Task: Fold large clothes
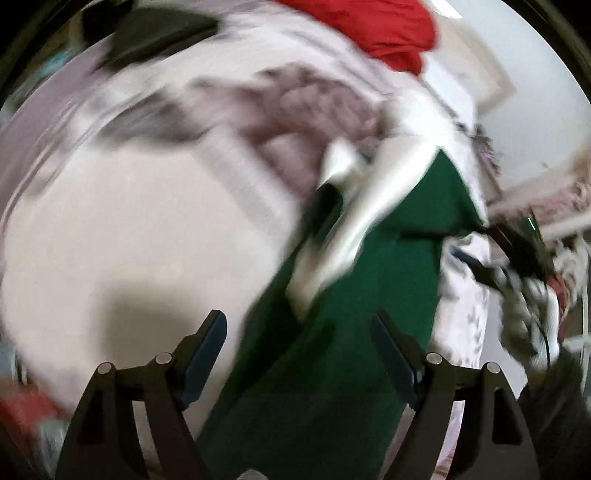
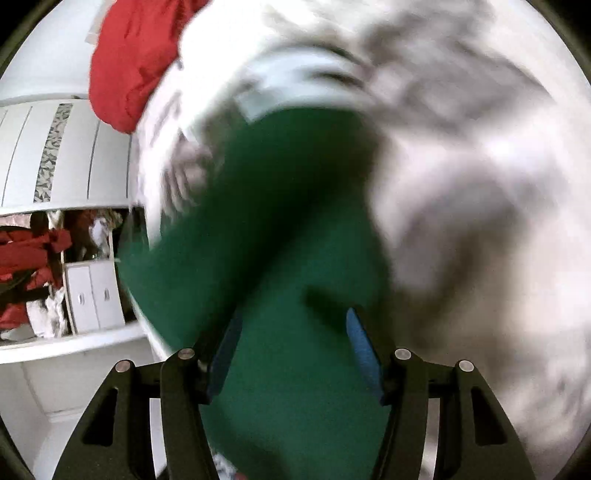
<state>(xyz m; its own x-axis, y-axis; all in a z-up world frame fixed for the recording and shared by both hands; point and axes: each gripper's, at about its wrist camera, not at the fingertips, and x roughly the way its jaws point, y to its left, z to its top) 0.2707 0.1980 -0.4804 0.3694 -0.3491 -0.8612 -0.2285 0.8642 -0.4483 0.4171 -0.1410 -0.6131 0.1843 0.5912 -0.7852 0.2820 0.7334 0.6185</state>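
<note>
A dark green garment lies on a pale bedsheet, with a white part at its far end. Both views are motion-blurred. My left gripper is open, its fingers spread wide just above the green cloth, empty. In the right wrist view the green garment fills the middle. My right gripper is open with green cloth lying between and under its fingers; the jaws do not pinch it.
A red garment lies at the far end of the bed, also in the right wrist view. A black item sits far left. A white wardrobe with red clothes on shelves stands at left.
</note>
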